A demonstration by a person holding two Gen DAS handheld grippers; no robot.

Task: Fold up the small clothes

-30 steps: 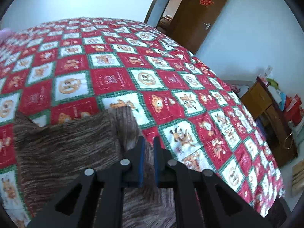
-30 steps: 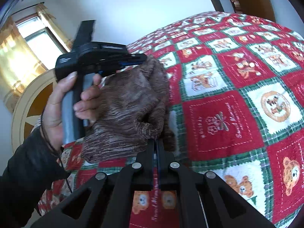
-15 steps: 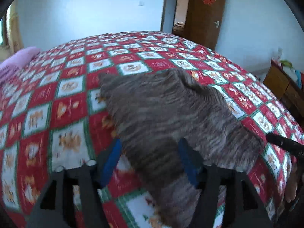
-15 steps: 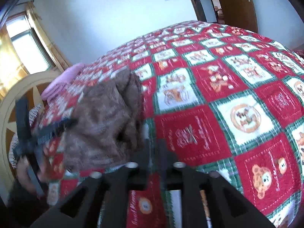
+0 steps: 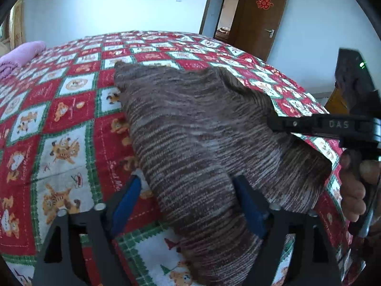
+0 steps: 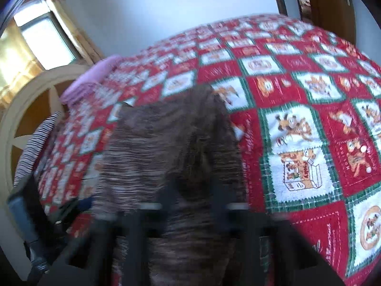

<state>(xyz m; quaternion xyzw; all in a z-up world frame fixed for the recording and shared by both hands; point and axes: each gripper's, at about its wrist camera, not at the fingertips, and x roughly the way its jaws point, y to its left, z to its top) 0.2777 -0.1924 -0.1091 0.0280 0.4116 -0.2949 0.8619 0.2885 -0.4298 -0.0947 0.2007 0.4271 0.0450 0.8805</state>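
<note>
Fingers (image 5: 129, 196) of the left gripper (image 5: 188, 202), blue-padded, stand wide apart on either side of the sweater (image 5: 202, 138), gripping nothing; the right gripper (image 6: 190, 205) is blurred, its two fingers also apart with knit between them, though whether they touch it I cannot tell. One bed (image 5: 59, 109) fills both views, covered by a fleecy quilt of red and white squares with green plaid borders and cartoon animals. White walls surround it, with one brown door (image 5: 259, 16) ajar bearing a red paper ornament, one bright window (image 6: 45, 40) with yellowish curtains, and a round cream-and-brown headboard (image 6: 21, 109). One sweater, a brown ribbed knit streaked with paler lines, lies rumpled across the quilt near the bed's edge, running from under both grippers toward the middle. One pink folded cloth (image 5: 19, 54) sits at the bed's far end, and one striped piece (image 6: 38, 140) by the headboard. The right hand (image 5: 354, 183) clasps its gripper's handle beside the sweater.
</note>
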